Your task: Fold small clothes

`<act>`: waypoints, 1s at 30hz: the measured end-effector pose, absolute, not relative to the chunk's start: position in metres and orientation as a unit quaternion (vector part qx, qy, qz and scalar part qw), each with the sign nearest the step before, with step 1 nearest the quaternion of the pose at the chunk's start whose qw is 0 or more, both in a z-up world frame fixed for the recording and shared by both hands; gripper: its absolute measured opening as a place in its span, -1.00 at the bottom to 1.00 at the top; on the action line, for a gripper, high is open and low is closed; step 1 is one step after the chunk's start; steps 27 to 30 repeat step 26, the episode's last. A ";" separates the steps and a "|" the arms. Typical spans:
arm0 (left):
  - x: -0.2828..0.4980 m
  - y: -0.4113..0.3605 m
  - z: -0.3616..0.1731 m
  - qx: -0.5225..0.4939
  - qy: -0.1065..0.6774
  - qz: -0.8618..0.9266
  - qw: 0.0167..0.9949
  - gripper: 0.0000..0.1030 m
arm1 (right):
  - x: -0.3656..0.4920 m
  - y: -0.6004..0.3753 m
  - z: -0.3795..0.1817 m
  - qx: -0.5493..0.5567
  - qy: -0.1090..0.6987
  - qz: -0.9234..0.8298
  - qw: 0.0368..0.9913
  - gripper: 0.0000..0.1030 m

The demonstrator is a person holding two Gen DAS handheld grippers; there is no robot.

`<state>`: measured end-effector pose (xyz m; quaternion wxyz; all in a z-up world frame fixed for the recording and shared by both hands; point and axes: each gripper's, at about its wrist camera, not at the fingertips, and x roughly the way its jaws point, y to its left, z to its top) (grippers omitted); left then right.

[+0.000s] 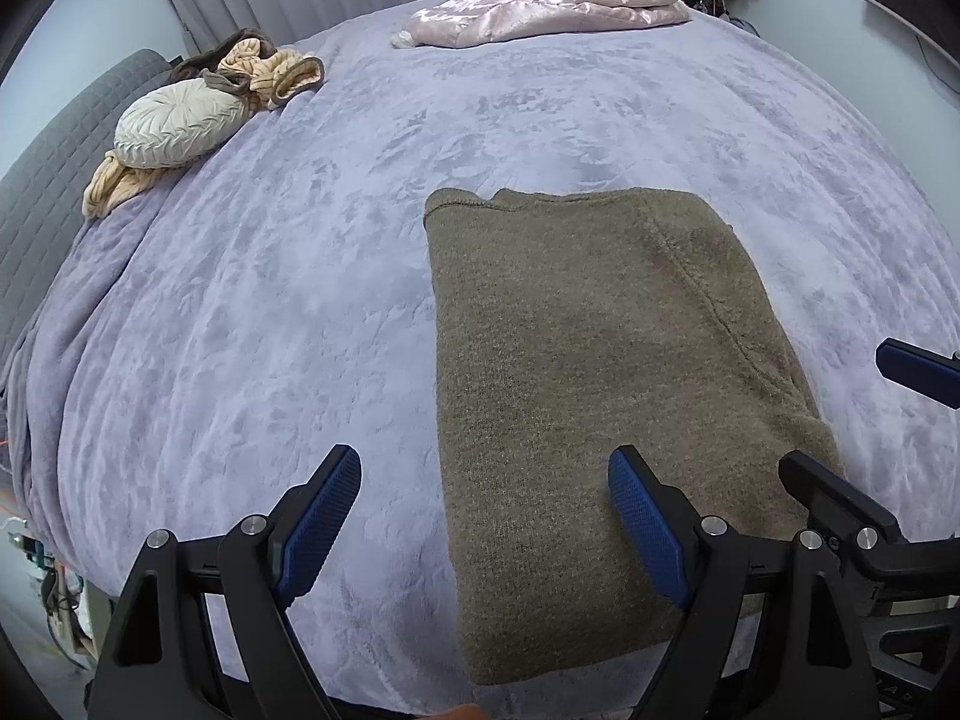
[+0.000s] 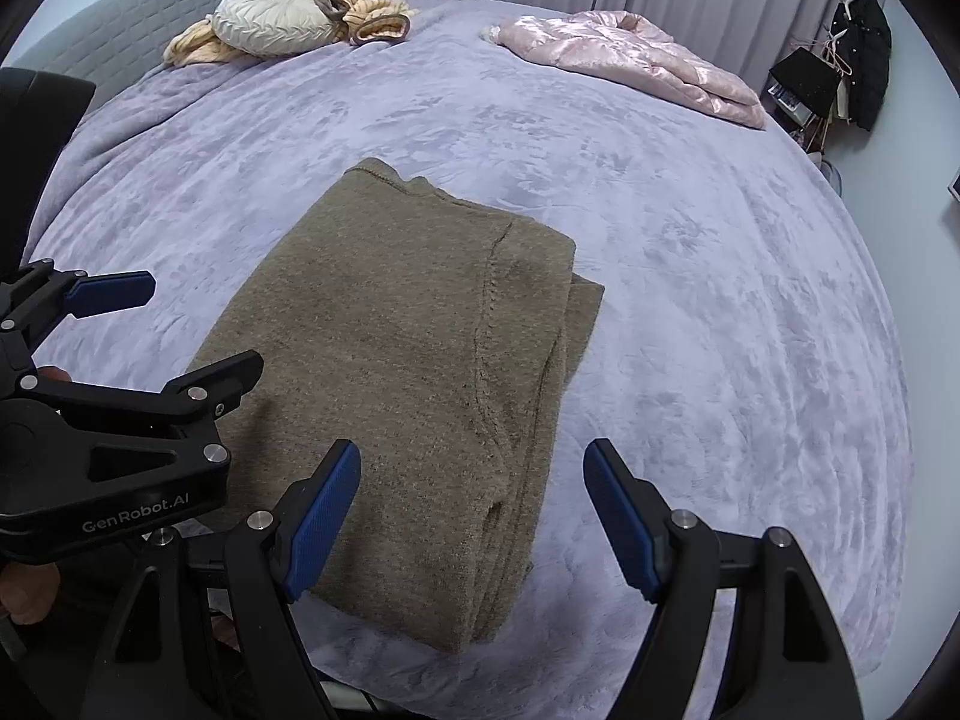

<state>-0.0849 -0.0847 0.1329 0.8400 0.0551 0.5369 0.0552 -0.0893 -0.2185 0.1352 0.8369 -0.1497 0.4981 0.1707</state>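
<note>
From the left wrist view, the olive-brown knit sweater point(image 1: 600, 396) lies flat on the lavender bed blanket point(image 1: 270, 312), already folded into a long rectangle with a sleeve seam curving down its right part. The left claw point(image 1: 486, 525) hovers released over the sweater's near left edge, one blue pad over bare blanket, the other over the knit, neither pressing. A tip of the right claw shows at the sweater's right side. Far beyond the sweater sit a round cream cushion point(image 1: 177, 126) and a pink satin garment point(image 1: 546, 9).

From the right wrist view, the same sweater point(image 2: 408, 372) shows stacked layers along its right edge, slightly stepped. The right claw point(image 2: 471, 513) is released too, spread across that near right corner with nothing held. The left claw point(image 2: 198, 330) stands beside the sweater's left edge.

I judge the next fold is bringing the near hem up to the far edge. To do it well, each claw should bite every layer at its near corner, lift together, and lay the hem square so the stepped right edge does not slip wider.
</note>
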 end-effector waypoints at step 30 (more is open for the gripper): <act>-0.074 -0.103 0.124 0.079 0.550 0.063 0.829 0.66 | -0.076 -0.238 0.122 -0.120 0.508 0.182 0.833 0.55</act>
